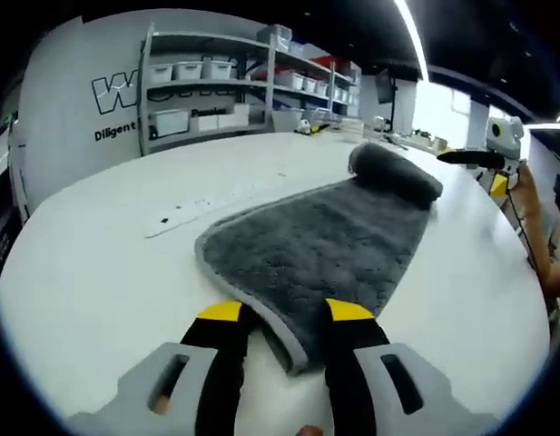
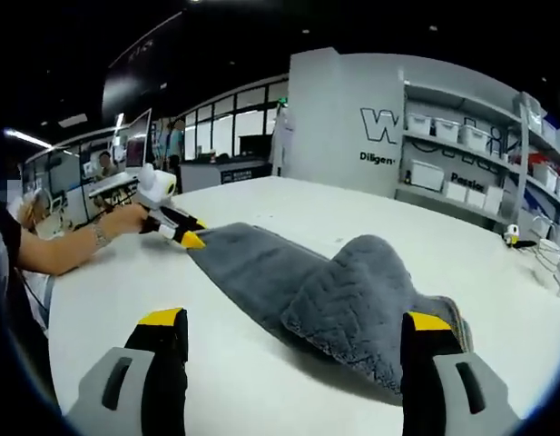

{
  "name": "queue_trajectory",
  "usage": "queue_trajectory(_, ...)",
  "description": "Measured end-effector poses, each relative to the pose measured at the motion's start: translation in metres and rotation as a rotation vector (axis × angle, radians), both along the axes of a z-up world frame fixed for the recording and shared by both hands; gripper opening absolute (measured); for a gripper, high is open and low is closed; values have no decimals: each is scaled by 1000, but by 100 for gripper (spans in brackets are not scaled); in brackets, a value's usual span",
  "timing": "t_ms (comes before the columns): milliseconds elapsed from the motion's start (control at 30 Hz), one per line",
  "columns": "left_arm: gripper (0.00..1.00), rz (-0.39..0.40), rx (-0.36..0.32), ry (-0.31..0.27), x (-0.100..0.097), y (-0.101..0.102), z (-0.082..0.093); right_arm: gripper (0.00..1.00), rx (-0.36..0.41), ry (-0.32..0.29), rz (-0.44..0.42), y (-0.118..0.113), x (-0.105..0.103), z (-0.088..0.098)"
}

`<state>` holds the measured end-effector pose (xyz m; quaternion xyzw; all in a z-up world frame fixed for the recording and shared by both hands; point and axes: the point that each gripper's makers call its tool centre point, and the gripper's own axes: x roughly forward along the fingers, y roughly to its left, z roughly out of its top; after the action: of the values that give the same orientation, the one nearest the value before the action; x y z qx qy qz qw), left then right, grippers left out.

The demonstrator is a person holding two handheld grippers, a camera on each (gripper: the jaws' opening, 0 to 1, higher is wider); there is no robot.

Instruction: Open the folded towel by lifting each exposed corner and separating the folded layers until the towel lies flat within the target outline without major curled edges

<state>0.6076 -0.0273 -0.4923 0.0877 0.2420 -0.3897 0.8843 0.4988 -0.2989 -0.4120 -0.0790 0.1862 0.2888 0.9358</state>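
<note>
One end of the grey plush towel [image 1: 325,245] remains folded over on the white table [image 1: 98,282]; left gripper [image 1: 286,313] pinches its near corner, right gripper [image 2: 293,318] spread wide.

Towels: one grey towel [image 1: 320,250], partly folded over at its far end
Grippers: two; the left gripper [image 1: 284,313] with yellow-tipped jaws, the right gripper [image 2: 293,322] likewise
Tables: one white table [image 1: 98,272]
Shelving units: one rack [image 1: 243,77] against the wall
Storage bins: several white bins [image 1: 191,69] on it; exact number cannot be told
People: one person's hand [image 2: 125,218]
</note>
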Motion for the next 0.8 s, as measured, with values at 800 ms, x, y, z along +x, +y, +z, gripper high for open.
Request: queue_trajectory(800, 10, 40, 0, 88, -5, 9, 1, 100, -75, 28, 43, 2, -3, -11)
